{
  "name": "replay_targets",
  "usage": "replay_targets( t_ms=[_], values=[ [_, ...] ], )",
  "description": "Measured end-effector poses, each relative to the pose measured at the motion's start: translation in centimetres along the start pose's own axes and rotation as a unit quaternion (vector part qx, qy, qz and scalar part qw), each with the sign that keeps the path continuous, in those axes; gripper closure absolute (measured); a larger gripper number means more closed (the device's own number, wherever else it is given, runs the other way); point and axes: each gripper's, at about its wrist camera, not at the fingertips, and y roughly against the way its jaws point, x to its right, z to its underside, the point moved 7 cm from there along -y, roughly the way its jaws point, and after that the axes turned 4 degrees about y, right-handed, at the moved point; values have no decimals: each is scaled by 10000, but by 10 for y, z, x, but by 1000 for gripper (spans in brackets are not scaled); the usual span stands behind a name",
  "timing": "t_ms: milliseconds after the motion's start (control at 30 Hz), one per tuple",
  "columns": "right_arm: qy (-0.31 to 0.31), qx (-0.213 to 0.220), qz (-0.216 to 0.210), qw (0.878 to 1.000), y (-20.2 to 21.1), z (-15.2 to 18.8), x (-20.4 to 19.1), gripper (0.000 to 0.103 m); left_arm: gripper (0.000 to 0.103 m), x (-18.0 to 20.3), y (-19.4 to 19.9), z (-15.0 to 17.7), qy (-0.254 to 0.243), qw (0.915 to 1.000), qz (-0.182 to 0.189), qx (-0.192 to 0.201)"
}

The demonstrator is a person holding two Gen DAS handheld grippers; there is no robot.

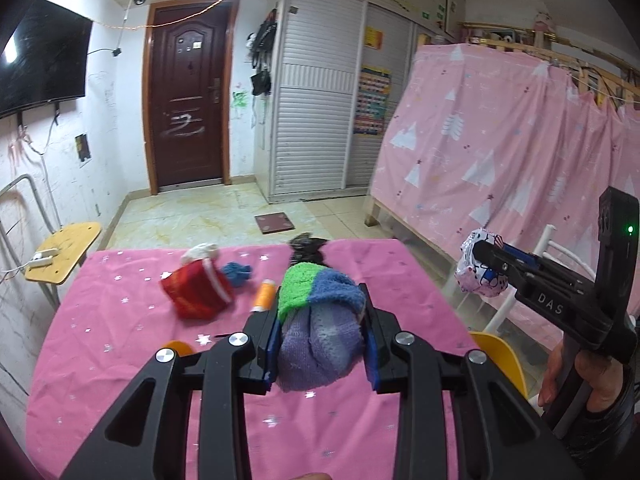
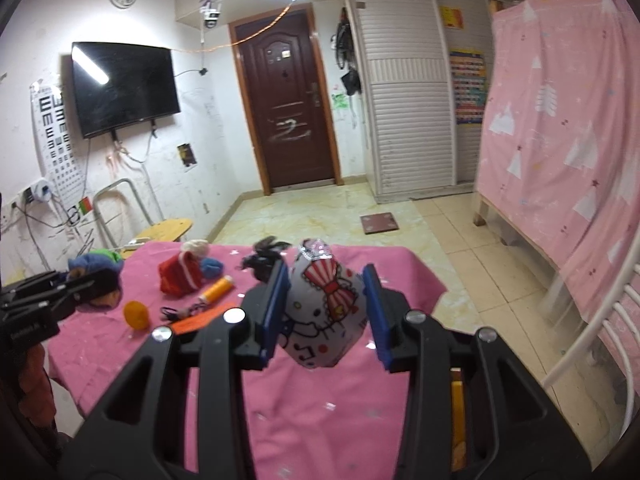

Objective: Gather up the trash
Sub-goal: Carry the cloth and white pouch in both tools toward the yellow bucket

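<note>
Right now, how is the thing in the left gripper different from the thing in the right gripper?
The left gripper squeezes a fuzzy sock bundle in green, blue and purple; the right gripper squeezes a smooth white pouch printed with a cartoon cat and a red striped bow. The sock bundle looks woolly, while the pouch looks shiny and ends in a crinkled top. Both are soft, rounded lumps clamped above the pink tablecloth.

**Hidden, cropped and blurred parts**

The fuzzy sock bundle (image 1: 320, 320) hides the left gripper's (image 1: 322, 334) inner pads and part of the black item (image 1: 306, 250) behind it. The cartoon-print pouch (image 2: 326, 312) covers the right gripper's (image 2: 328, 312) pad faces. An orange disc (image 1: 178, 347) peeks from behind a finger link. The television (image 1: 40, 60) is cropped at the frame edge. The red fabric item (image 1: 198, 290) is motion-blurred.
</note>
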Motion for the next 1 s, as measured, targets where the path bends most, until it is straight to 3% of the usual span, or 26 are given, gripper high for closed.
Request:
replay_targets(
  t_ms=[600,1000],
  values=[
    [-541,-323,858,9943,33,61,104,66,77,122,-29,3,-496,9953,806,-185],
    [-918,-601,885,9900,33,95,139,64,77,180,-56,15,-682,9896,1185,-452]
  ],
)
